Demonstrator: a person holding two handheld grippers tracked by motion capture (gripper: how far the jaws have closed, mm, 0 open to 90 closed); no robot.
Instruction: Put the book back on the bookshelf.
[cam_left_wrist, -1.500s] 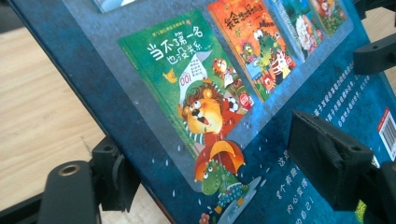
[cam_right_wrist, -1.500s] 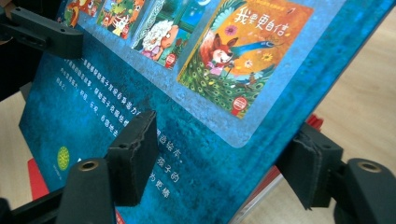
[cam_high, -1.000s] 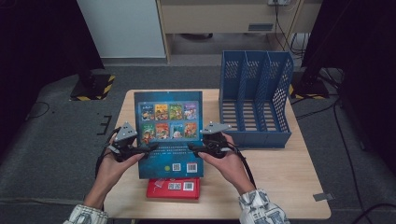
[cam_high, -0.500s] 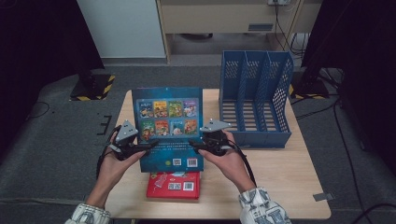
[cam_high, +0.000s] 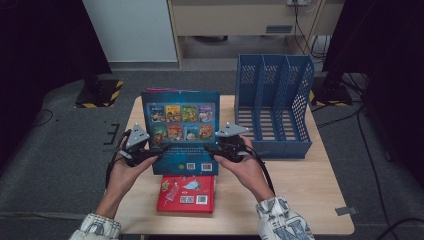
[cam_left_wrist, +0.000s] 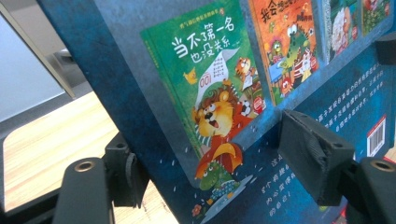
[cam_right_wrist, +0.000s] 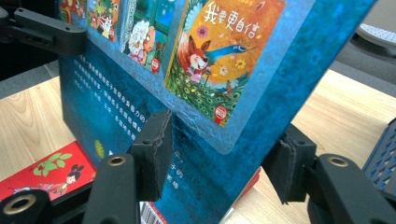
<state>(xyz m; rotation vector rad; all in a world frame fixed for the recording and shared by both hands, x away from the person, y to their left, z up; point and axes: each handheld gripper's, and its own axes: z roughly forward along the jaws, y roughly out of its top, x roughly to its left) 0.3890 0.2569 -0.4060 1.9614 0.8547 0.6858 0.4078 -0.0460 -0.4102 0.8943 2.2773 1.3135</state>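
Now we hold the blue picture book (cam_high: 181, 131) upright between both tongs, left tongs (cam_high: 161, 149) and right tongs (cam_high: 209, 148) just closing, each pinching a side edge, and an uneven squeeze could tip it onto the red book (cam_high: 186, 193) below.

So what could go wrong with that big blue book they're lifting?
1. Each hand-held gripper, left and right, pinches only a side edge of the blue book; their jaws have just been closing, so it might slip or twist if the grip is weak.
2. The rack has narrow slots; a tilted book could catch on a divider.
3. If dropped, it could land on the red book.
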